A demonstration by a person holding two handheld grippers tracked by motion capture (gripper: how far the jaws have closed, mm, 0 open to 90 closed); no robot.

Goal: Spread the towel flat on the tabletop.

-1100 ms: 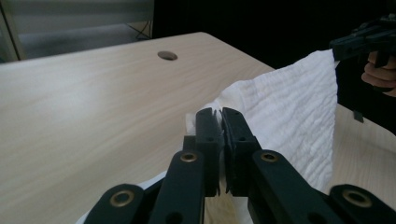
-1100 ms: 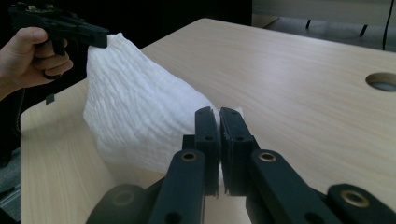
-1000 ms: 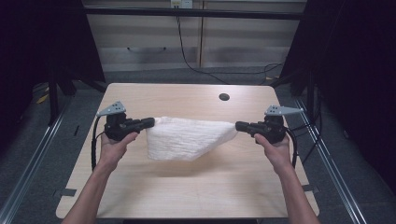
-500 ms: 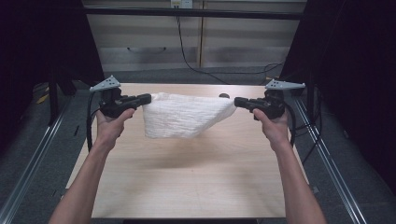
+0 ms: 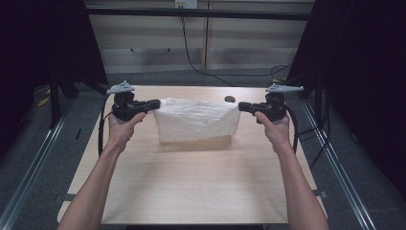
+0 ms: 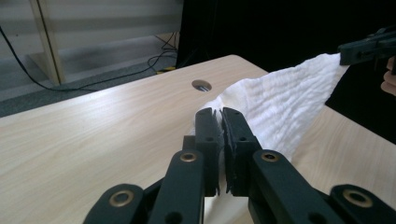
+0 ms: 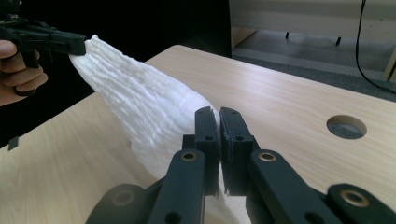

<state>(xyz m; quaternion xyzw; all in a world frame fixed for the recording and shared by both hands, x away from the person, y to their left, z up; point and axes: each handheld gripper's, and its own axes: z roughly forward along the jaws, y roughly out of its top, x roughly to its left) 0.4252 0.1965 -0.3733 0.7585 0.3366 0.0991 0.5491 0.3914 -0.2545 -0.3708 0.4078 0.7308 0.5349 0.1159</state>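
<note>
So this looks like the spread-it-out step: the left hand-held gripper [image 5: 154, 103] and the right hand-held gripper [image 5: 242, 106] are each clamped tight on a top corner of the white, crinkly-textured cloth [image 5: 197, 120], holding it stretched between them above the far half of the light wooden table [image 5: 191, 187]. The cloth hangs as a flat sheet, bottom edge at the tabletop. Next move is probably lowering it evenly, keeping tension so it lies smooth.

Cloth [image 5: 197, 120] above table [image 5: 191, 191], between left gripper [image 5: 154, 103] and right gripper [image 5: 242, 106] (hole [image 5: 230, 99] behind)
</note>
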